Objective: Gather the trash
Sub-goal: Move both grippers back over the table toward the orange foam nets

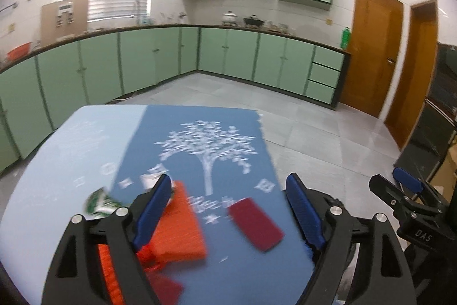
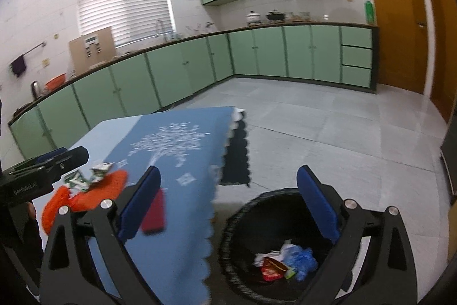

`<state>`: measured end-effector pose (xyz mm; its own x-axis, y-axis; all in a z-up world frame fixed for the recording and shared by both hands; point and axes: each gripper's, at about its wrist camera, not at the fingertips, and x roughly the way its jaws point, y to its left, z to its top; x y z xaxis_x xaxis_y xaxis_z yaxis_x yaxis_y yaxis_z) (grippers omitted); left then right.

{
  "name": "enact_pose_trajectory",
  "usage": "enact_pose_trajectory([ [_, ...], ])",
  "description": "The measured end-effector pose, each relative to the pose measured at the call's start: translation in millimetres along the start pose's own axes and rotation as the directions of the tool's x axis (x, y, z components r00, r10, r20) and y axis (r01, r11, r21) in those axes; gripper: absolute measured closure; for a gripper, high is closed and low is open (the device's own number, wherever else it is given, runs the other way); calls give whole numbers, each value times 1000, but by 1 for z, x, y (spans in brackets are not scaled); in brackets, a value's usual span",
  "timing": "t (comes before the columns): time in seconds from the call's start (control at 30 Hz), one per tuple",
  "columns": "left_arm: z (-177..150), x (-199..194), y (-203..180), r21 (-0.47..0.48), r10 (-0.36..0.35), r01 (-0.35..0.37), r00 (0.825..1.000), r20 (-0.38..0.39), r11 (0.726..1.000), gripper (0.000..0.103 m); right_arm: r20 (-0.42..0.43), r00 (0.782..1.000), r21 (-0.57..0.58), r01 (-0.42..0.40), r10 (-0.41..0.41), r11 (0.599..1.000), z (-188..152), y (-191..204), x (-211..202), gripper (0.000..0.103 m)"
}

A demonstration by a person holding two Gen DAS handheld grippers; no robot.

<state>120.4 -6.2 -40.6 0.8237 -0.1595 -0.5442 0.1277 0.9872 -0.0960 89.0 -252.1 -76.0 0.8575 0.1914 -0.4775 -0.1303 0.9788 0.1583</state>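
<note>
Only my right camera sees the black bin (image 2: 274, 245) on the floor beside the table (image 2: 182, 262), with a red wrapper (image 2: 272, 267) and blue bag (image 2: 302, 262) inside. My right gripper (image 2: 228, 207) gapes wide above it, empty. My left gripper (image 1: 228, 216) is also spread, empty, over the orange cloth (image 1: 180, 230) and dark red pouch (image 1: 257, 225); a crumpled green-white wrapper (image 1: 100, 202) lies left. The casings read "DAS" and "GenRobot.AI".

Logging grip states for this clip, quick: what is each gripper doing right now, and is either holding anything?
Left gripper: open, nothing between its jaws; it hangs above the table.
Right gripper: open, empty, above the trash bin.
</note>
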Motion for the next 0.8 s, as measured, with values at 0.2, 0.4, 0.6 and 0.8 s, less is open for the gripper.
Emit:
enact_pose_trajectory([
  [0.2,-18,-25,45,-31,94,-93,996,11,995,22,8,998,-53,-55,55,997,-2,40,0,9],
  [0.4,-36,-35,82,-68,160,-161,987,-10,985,22,0,995,-89,-102,102,991,-11,73,5,10],
  [0.6,-56,-30,116,-107,206,-213,976,-69,971,23,-33,992,-117,-126,123,985,-19,94,12,10],
  [0.8,-71,-21,138,-160,203,-222,971,-127,962,26,-60,989,-140,-143,136,980,-23,108,20,10],
])
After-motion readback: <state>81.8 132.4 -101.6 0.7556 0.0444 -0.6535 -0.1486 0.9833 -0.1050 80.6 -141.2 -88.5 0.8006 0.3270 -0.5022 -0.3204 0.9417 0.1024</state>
